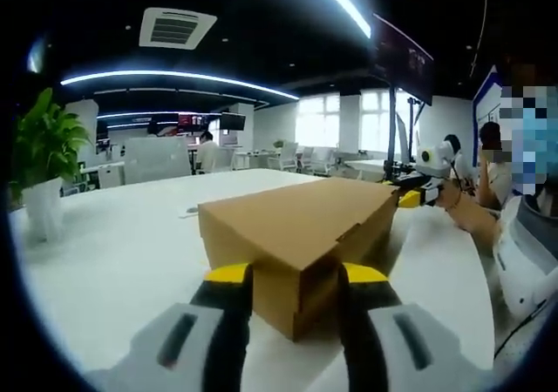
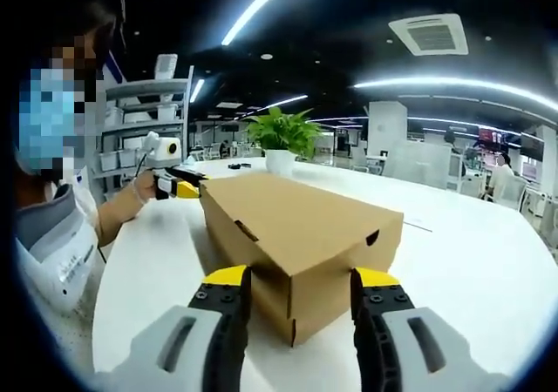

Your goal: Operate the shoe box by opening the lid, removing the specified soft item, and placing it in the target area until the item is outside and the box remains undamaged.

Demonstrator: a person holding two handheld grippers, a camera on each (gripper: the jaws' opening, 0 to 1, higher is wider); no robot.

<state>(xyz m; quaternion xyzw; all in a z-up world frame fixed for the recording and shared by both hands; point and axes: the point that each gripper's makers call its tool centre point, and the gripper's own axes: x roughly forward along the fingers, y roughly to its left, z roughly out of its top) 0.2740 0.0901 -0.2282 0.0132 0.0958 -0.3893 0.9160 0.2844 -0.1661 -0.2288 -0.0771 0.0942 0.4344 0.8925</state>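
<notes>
Both grippers flank the closed shoe box (image 1: 301, 235) lengthwise, one per end.

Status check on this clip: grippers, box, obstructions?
Left gripper and right gripper open, one astride each end of the shoe box. Lid shut. Table around it bare; potted plant well beyond.

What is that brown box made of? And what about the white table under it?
The box looks like plain cardboard: matte brown, with folded flaps and raw cut edges at the corner. The table has a smooth white top with a soft sheen, perhaps laminate or painted wood; the look alone does not settle it.
</notes>
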